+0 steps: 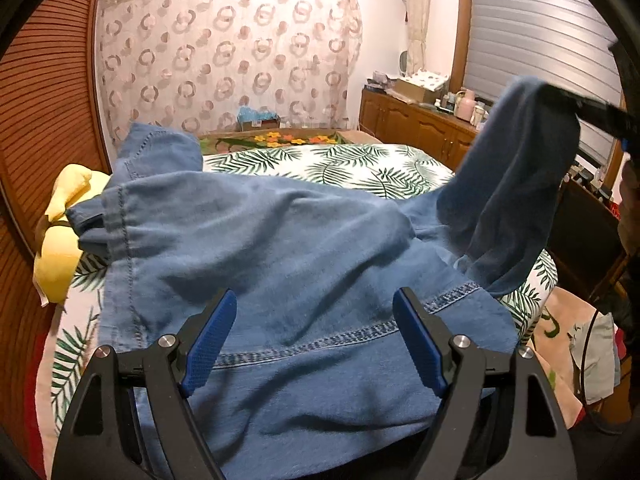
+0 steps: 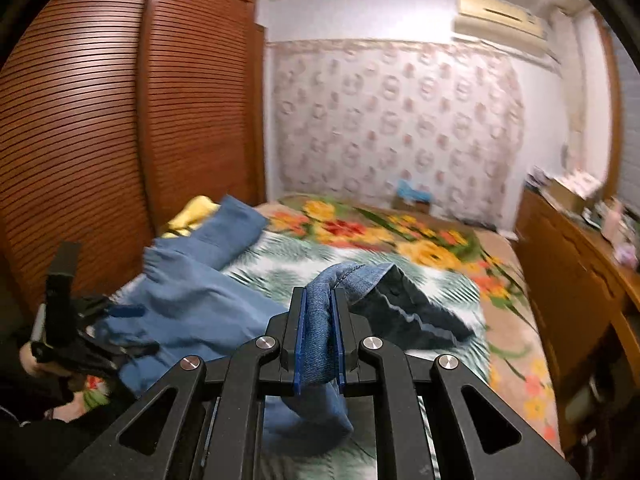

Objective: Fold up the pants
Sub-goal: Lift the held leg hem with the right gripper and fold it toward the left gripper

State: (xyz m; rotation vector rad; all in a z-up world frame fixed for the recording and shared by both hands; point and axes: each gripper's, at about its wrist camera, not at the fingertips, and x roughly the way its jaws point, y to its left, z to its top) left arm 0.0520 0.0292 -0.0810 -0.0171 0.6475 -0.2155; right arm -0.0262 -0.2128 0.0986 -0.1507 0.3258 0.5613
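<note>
So, going from the left: a louvered wooden wardrobe (image 1: 48, 92) stands along the left side of the bed (image 1: 340, 162), and something soft and yellow (image 1: 60, 248) sits on the bed next to it, partly under the cloth. The blue denim pants (image 1: 280, 248) are spread over the bed's leaf-print cover, rumpled, with one hemmed end poking up at the far left.

The left tool (image 1: 312, 336) hovers low over the near part of the pants with its blue pads standing wide apart, released, nothing pinched between them. A stitched seam of the pants runs across right under the gap.

Further right, the right tool (image 2: 320, 336) is clenched on a bunched bit of the denim, and the fabric sticks out above and below the pads. In the left wrist view that part of the pants is lifted up off the bed on the right, hanging down from the tool in a drape. The right wrist view is blurry.

Over on the far right there's a wooden dresser (image 1: 416, 124) with bottles and boxes on top, along the wall.
</note>
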